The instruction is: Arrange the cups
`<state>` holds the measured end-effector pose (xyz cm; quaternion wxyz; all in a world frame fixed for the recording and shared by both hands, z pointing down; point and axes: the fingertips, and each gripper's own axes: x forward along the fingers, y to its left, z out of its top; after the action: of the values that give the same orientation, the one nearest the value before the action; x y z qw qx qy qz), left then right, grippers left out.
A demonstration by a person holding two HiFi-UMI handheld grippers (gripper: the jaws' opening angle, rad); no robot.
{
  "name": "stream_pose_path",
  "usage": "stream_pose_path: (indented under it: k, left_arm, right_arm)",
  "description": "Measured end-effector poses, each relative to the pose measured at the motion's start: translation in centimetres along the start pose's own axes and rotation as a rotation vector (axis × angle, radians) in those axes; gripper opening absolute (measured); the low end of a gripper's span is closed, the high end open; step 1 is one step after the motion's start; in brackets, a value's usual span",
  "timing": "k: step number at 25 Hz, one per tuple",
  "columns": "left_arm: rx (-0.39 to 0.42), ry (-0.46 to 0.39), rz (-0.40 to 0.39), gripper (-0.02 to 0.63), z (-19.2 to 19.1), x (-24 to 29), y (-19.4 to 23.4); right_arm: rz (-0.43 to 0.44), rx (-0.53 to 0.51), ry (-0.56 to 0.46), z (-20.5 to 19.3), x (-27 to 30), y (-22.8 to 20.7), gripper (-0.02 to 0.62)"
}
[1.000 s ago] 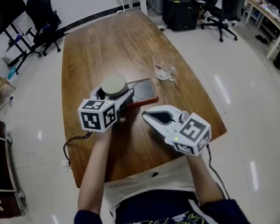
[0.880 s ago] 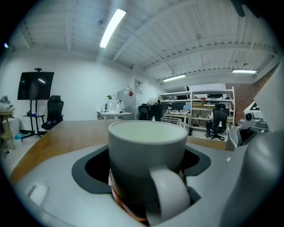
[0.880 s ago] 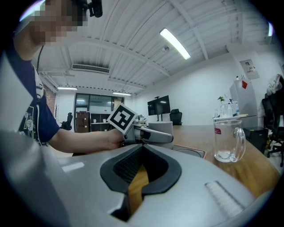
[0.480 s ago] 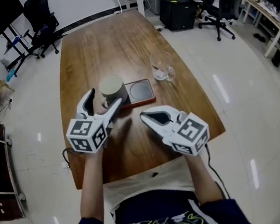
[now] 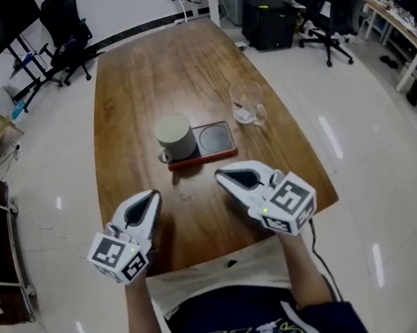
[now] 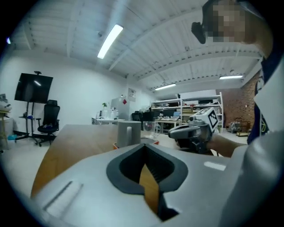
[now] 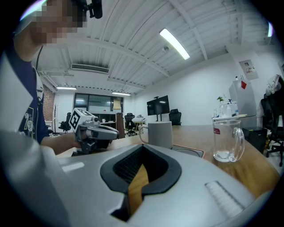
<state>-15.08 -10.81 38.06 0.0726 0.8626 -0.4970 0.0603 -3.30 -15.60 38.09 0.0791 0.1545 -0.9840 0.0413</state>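
While the grey mug (image 5: 174,137) is seated in one slot of the tray (image 5: 203,158), the glass mug (image 5: 245,103) is left on the table (image 5: 152,72) beyond it (the other slot is bare), so half is judged done. Left gripper (image 5: 152,196) and right gripper (image 5: 221,174) are held roughly level near the table's front edge, jaws together, empty.

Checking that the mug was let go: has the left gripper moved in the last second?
Yes. The left gripper has pulled back from the grey mug toward the near edge of the table, and is shut and empty.
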Motion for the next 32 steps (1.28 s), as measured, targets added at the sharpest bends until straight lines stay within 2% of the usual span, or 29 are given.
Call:
stream_pose_path:
  k: [2, 5, 13, 19, 21, 25, 27, 28, 29, 30, 31, 32]
  left_arm:
    - [0.015, 0.002, -0.08, 0.0, -0.1, -0.1, -1.4]
    - [0.022, 0.01, -0.121, 0.0, -0.2, 0.2, -1.9]
    - [0.022, 0.003, -0.109, 0.0, -0.1, 0.1, -1.8]
    - [0.017, 0.001, -0.093, 0.0, -0.1, 0.2, -1.5]
    - [0.017, 0.003, -0.092, 0.0, -0.2, 0.2, -1.5]
    - [0.018, 0.003, -0.093, 0.0, -0.3, 0.3, -1.6]
    - [0.019, 0.001, -0.094, 0.0, -0.2, 0.3, -1.6]
    - [0.02, 0.001, -0.094, 0.0, -0.2, 0.3, -1.6]
    - [0.021, 0.001, -0.094, 0.0, -0.2, 0.4, -1.6]
    - [0.022, 0.002, -0.093, 0.0, -0.2, 0.4, -1.6]
    - [0.022, 0.003, -0.093, 0.0, -0.2, 0.4, -1.6]
    - [0.023, 0.004, -0.094, 0.0, -0.2, 0.4, -1.6]
  right_arm:
    - [-0.006, -0.001, -0.003, 0.0, -0.1, -0.1, 0.004]
    - [-0.009, 0.0, 0.002, -0.2, -0.2, -0.2, 0.004]
    - [-0.008, -0.003, 0.001, -0.2, -0.2, -0.2, 0.002]
    - [-0.049, 0.004, -0.014, -0.1, -0.2, -1.0, 0.001]
    - [-0.152, 0.025, -0.012, -0.5, -0.9, -2.9, 0.001]
    - [-0.477, 0.08, -0.024, -0.8, -4.8, -9.3, 0.0]
    - [-0.55, 0.081, -0.023, -0.9, -6.5, -11.8, 0.0]
    - [-0.545, 0.077, -0.018, -1.0, -6.8, -12.8, 0.027]
    - [-0.521, 0.075, -0.01, -1.2, -6.7, -13.6, 0.224]
    - [-0.494, 0.077, -0.001, -1.4, -6.5, -14.3, 0.386]
    - [-0.473, 0.081, 0.006, -1.3, -6.1, -15.0, 0.448]
    - [-0.461, 0.082, 0.011, -1.2, -5.6, -15.6, 0.465]
